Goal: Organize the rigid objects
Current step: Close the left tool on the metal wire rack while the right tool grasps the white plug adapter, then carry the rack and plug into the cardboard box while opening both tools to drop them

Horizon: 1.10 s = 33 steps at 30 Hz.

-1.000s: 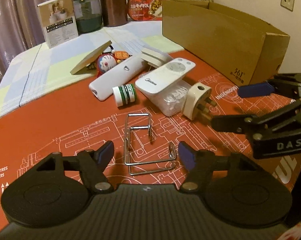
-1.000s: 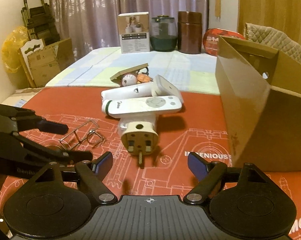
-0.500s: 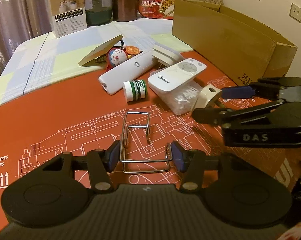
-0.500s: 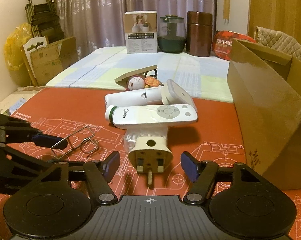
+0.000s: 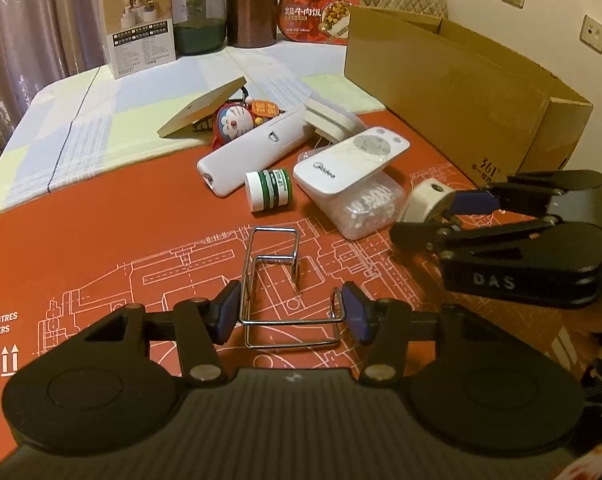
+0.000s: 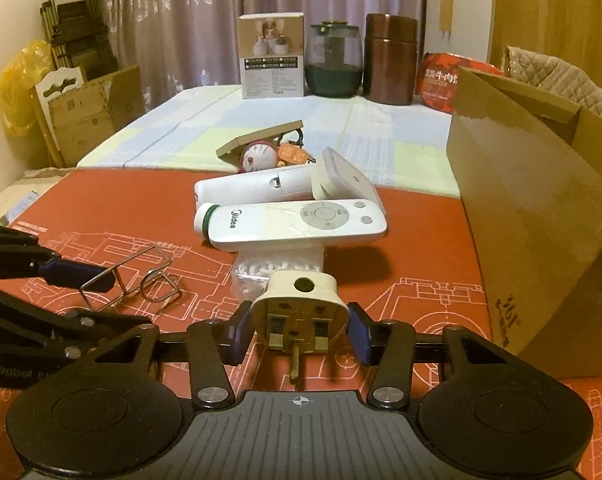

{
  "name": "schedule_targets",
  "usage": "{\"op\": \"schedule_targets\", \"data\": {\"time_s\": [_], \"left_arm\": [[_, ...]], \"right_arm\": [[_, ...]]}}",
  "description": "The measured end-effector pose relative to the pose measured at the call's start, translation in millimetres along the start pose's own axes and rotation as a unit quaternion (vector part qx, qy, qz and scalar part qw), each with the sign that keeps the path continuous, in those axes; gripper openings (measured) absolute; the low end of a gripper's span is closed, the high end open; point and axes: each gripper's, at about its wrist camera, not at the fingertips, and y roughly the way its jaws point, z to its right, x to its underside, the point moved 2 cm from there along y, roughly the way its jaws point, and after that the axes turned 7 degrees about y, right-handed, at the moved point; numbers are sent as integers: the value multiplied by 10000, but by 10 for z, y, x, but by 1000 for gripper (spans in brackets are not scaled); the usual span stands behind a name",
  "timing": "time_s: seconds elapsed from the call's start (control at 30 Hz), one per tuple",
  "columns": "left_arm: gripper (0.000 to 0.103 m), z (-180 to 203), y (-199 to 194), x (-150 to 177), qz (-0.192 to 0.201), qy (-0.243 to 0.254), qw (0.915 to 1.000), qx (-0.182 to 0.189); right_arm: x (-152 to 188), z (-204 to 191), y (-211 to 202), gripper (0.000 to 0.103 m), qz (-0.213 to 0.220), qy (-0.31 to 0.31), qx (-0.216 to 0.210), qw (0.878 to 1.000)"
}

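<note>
Left and right wrist views. The left gripper (image 5: 287, 312) now brackets the near end of the wire rack (image 5: 279, 280), which lies on the red mat (image 5: 101, 240); its blue pads, wide apart a second earlier, have drawn in until they sit against or just beside the wire on both sides, though whether they press it firmly cannot be told. The right gripper (image 6: 299, 330) has likewise advanced and narrowed: the white plug adapter (image 6: 299, 308), which a second ago lay clear ahead of its parted fingers, now sits between the two blue pads with its prongs pointing toward the camera, the pads touching or nearly touching its flanks; a firm grip cannot be confirmed. In the left wrist view the right gripper (image 5: 441, 216) appears at the right, its tips around the adapter (image 5: 427, 198), where earlier they stood short of it. The adapter rests just beside the clear plastic box (image 5: 365, 204), on which the white Midea remote (image 5: 351, 164) lies. Unchanged behind them are the long white device (image 5: 253, 152), the green-banded jar (image 5: 269, 190) on its side, the Doraemon toy (image 5: 231, 124) under a tilted cardboard piece (image 5: 201, 108), and the open cardboard box (image 5: 461, 92) on the right of the mat.
</note>
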Motion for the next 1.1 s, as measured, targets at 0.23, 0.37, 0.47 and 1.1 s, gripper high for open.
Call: {"op": "schedule_targets", "data": {"time_s": [0.23,0.37,0.47,1.1], "left_arm": [[49,107,-182,-55,123,-54,9999,43],[49,247,-325,-142,200,49,9998,39],[49,381,-461,-288,345,81,9993,109],[49,1628,-405,-2043,1205,917,9856,749]], "right_arm": [[-12,60,-309,46,82,39,72,9999],[-100,122,-583,46,208,119,87,9997],[-228,194,-850,46,354,149,66,9992],[-1227,1931,-1587,46,427,664,934,9925]]}}
